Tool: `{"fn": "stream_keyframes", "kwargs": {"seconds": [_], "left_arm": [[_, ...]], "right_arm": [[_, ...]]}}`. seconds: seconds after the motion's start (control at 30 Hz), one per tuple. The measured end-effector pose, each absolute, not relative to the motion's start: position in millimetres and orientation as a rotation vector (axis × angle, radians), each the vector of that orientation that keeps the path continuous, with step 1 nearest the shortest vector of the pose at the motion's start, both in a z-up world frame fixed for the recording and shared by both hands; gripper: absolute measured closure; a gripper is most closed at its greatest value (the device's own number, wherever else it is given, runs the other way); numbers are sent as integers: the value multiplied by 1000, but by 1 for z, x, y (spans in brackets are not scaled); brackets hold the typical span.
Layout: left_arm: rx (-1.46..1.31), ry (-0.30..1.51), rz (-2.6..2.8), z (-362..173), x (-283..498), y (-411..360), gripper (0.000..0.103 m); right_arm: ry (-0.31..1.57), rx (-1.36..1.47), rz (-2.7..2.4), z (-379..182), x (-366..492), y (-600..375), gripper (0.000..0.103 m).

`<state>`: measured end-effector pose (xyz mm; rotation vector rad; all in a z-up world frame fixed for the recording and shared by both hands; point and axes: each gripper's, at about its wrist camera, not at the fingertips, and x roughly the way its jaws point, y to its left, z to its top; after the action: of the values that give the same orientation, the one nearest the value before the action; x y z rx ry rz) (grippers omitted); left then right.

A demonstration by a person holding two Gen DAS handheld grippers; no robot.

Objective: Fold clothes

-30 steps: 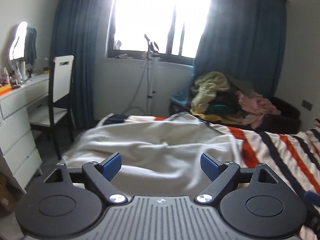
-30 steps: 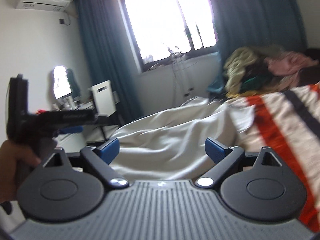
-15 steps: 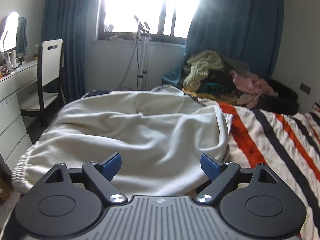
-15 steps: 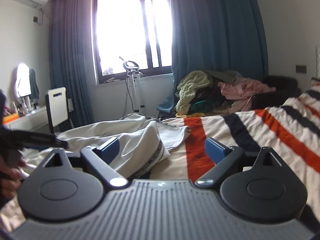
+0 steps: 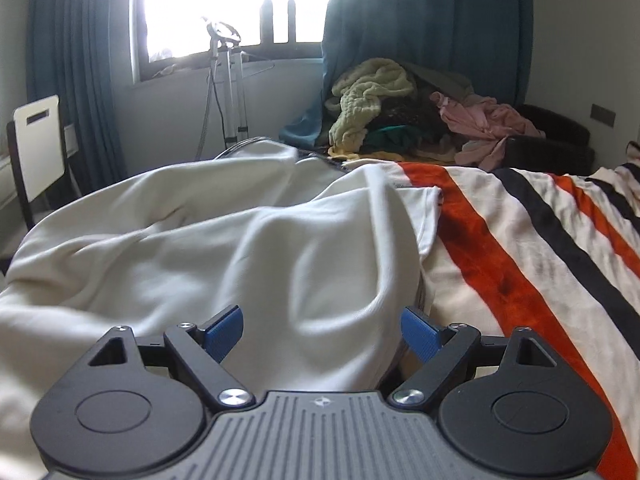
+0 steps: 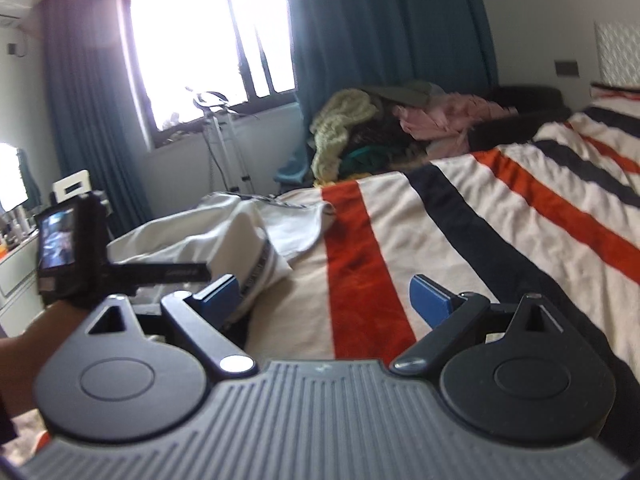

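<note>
garment: cream sweatshirt-like top (image 5: 224, 248) lies rumpled on the near left part of the bed, bunched not flat; needs spreading before any fold, I judge
striped trim: dark banded hem or cuff (image 6: 260, 266) faces the right gripper; likely the edge to catch
bed: orange, black and cream striped blanket (image 5: 520, 248) serves as folding surface, its right side bare
left gripper (image 5: 322, 330): jaws wide apart, blue pads clear of cloth, nothing held; poised low over the garment's near bulge, probably to pinch there
right gripper (image 6: 328, 298): jaws spread, empty; over the blanket just right of the garment edge, left pad close to the trim, contact unclear
left hand (image 6: 36, 332): grips the other tool's handle, seen at left of right view
clothes pile (image 5: 404, 120): heaped beyond the bed by the curtain, well apart; likely waiting its turn
progress: early, no fold made yet
</note>
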<state>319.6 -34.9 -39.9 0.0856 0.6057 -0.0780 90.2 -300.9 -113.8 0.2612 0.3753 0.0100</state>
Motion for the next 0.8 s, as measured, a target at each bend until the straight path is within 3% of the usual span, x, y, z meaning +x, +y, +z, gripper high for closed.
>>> {"fn": "stream_keyframes", "kwargs": {"seconds": [0.17, 0.27, 0.33, 0.57, 0.8], "left_arm": [[141, 568, -56, -56, 361, -73, 24], [154, 589, -84, -62, 382, -90, 41], [148, 606, -116, -64, 388, -96, 91], [150, 559, -190, -58, 362, -97, 97], [71, 495, -315, -18, 258, -63, 98]], "right_arm": [[419, 292, -13, -130, 108, -311, 10], [437, 309, -22, -138, 118, -315, 9], [454, 317, -27, -143, 123, -317, 9], [495, 325, -22, -157, 133, -318, 10], [485, 395, 34, -156, 127, -326, 10]]}}
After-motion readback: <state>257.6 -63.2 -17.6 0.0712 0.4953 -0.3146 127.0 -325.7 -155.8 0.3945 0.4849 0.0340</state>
